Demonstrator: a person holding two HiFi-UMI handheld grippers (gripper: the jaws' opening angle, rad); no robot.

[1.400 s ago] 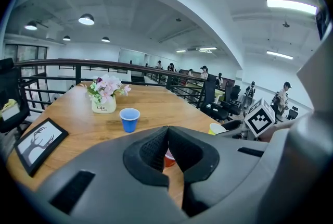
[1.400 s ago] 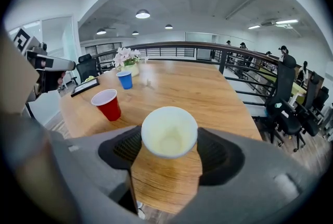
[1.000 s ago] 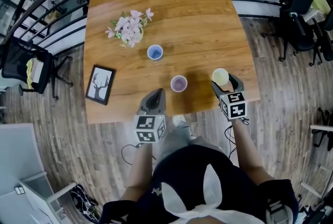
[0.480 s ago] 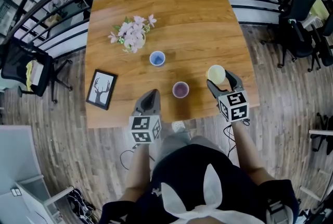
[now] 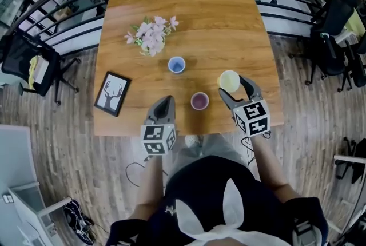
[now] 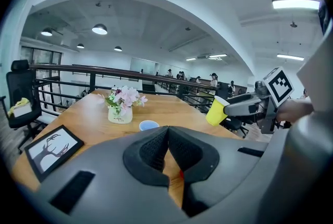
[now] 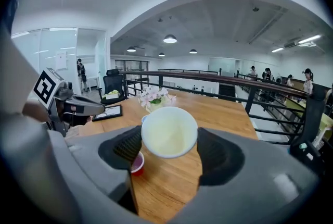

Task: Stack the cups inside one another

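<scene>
While a person stands at the near edge of a wooden bench [image 5: 229, 22], the right tool [image 5: 233, 86] grasps a yellow cup [image 5: 229, 80] by its sides, holding it off the bench just to the right of the purple cup [image 5: 199, 100]. Seen from the right gripper view, the yellow cup [image 7: 169, 132] sits squarely between the two jaws, tilted so that its open mouth faces back toward the camera, with the purple cup [image 7: 136, 164] low and to its left on the wood. The left tool [image 5: 166, 103] hangs to the left of the purple cup, over the bench's near edge, its jaws clenched together on nothing. The blue cup [image 5: 176, 64] stands upright beyond the purple cup and slightly to its left, apart from it. Farther beyond the purple cup, again to the left, sits a vase of pink flowers [image 5: 151, 39], while a framed deer picture [image 5: 112, 94] lies well to the purple cup's left, near the bench's left edge. None of the three cups touches another.
</scene>
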